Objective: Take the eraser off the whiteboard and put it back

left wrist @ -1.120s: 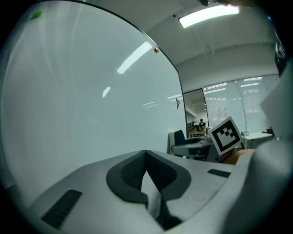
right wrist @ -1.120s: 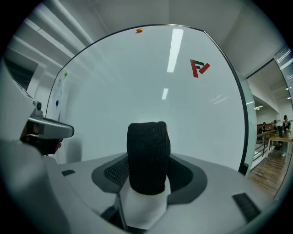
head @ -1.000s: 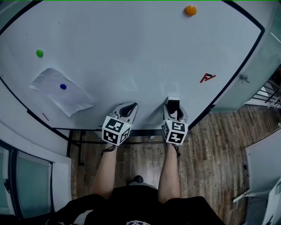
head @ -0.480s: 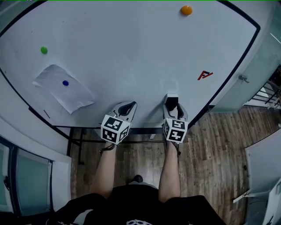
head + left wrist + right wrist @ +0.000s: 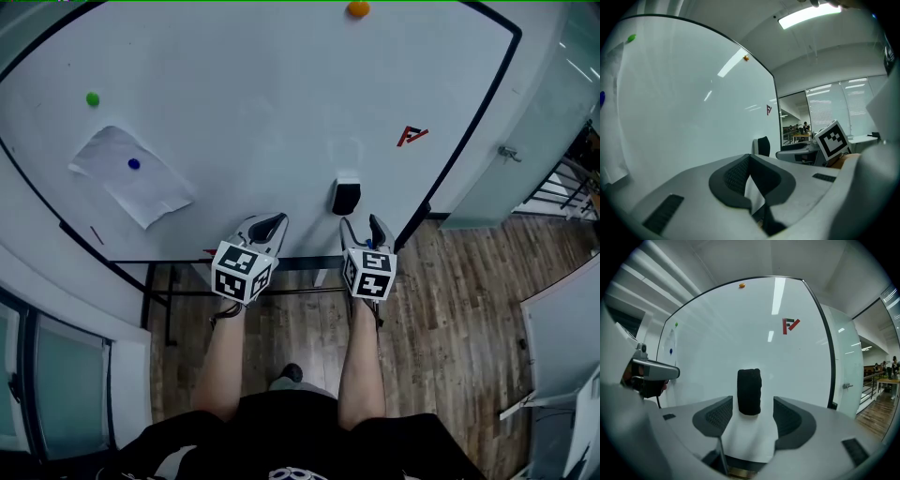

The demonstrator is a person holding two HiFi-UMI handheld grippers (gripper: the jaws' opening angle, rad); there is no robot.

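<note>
The black eraser (image 5: 346,196) clings upright to the whiteboard (image 5: 262,94), near its lower edge. My right gripper (image 5: 362,225) is drawn back just short of it, open, with nothing between its fingers. In the right gripper view the eraser (image 5: 749,391) stands straight ahead beyond the spread jaws of the right gripper (image 5: 752,411). My left gripper (image 5: 269,223) hovers to the left of the eraser, shut and empty. From the left gripper (image 5: 750,161) the eraser (image 5: 762,146) shows side-on against the board.
A paper sheet (image 5: 131,176) hangs under a blue magnet (image 5: 134,164) at the board's left. A green magnet (image 5: 92,98), an orange magnet (image 5: 357,8) and a red logo (image 5: 411,136) also mark the board. Wooden floor (image 5: 450,309) lies below, and a glass partition (image 5: 525,141) to the right.
The right gripper has let go of the eraser and pulled back from the board. The left gripper drew back too. The eraser stays on the board.
</note>
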